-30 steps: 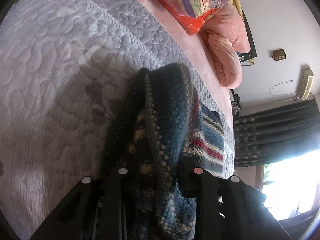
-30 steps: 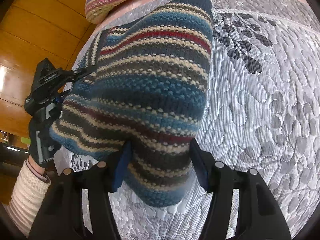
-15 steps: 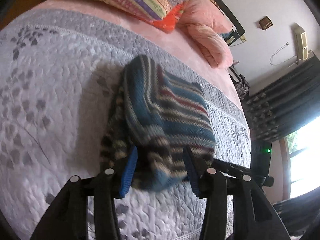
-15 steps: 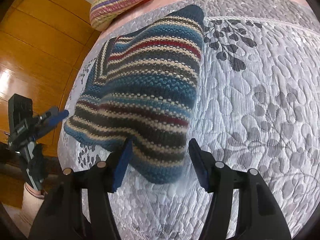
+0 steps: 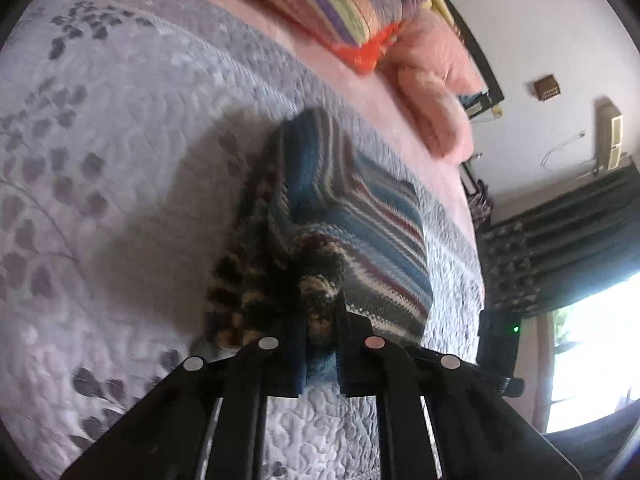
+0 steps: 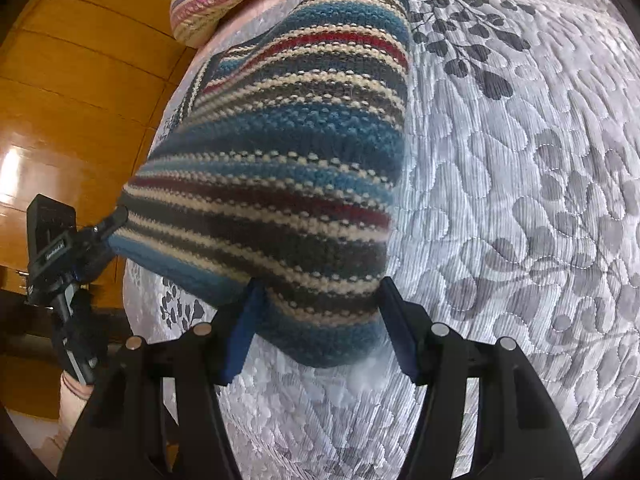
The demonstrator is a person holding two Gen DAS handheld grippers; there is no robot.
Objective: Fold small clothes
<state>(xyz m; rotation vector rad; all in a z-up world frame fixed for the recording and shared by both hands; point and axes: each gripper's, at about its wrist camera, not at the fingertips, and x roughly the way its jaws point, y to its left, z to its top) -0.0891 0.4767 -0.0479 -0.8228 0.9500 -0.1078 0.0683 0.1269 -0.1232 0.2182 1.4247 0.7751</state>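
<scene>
A striped knit garment (image 5: 372, 232) in blue, cream, red and grey lies folded on the grey quilted bedspread (image 5: 120, 140). My left gripper (image 5: 320, 344) is shut on its near bunched corner, which is raised off the bed. In the right wrist view the same garment (image 6: 288, 152) fills the middle. Its near folded edge sits between the spread fingers of my right gripper (image 6: 316, 320), which is open. The left gripper (image 6: 114, 218) shows at the garment's left corner, held by a hand in a dark glove.
A striped multicoloured pillow (image 5: 340, 0) and pink bedding (image 5: 436, 88) lie at the head of the bed. Orange wooden panelling (image 6: 80, 100) stands beyond the bed's left edge. Dark curtains (image 5: 568, 240) and a bright window are at the right.
My left gripper was open around the garment's near edge half a second ago and has since shut on its corner and lifted it. The right gripper stays open and sits closer to the fold.
</scene>
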